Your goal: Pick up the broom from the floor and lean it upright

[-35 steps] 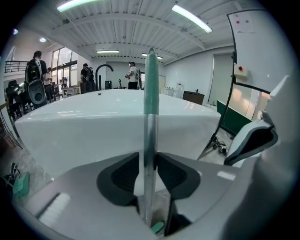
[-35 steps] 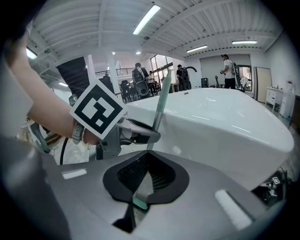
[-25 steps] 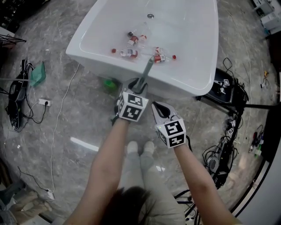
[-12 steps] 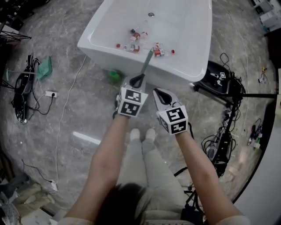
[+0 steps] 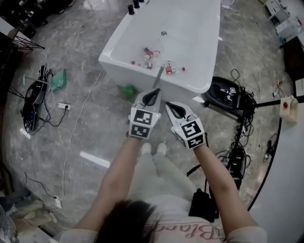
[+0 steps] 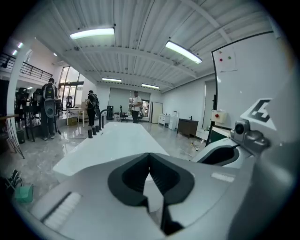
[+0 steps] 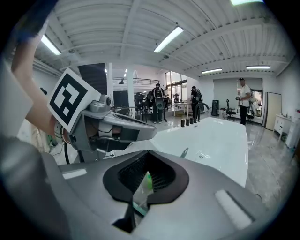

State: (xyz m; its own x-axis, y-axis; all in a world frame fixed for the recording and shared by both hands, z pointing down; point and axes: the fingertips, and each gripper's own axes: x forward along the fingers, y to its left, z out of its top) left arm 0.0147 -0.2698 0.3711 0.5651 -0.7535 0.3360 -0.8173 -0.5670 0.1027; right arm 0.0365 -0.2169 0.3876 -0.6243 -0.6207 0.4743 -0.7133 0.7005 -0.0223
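Observation:
The broom's grey-green handle (image 5: pixel 159 76) leans on the near rim of the white bathtub (image 5: pixel 199 28), and its green head (image 5: pixel 127 88) rests on the floor below. In the right gripper view the handle's tip (image 7: pixel 185 152) shows against the tub and the green head (image 7: pixel 147 181) shows below the jaws. My left gripper (image 5: pixel 153 93) hovers just short of the handle. Its jaws have just been closing and now stand shut with nothing between them (image 6: pixel 149 154). My right gripper (image 5: pixel 174 108) hangs beside it, shut and empty (image 7: pixel 149 153).
Several small bottles (image 5: pixel 153 53) lie in the tub, and dark bottles (image 5: pixel 134 6) stand on its far rim. Cables and a power strip (image 5: pixel 63 106) lie at left. Black gear and cords (image 5: pixel 227 92) crowd the right. My feet (image 5: pixel 153 149) are below the grippers. People (image 6: pixel 136 107) stand far off.
Both grippers have risen towards the head camera, away from the floor. The left jaws, open at the handle before, are now shut. The broom stays leaning on the tub.

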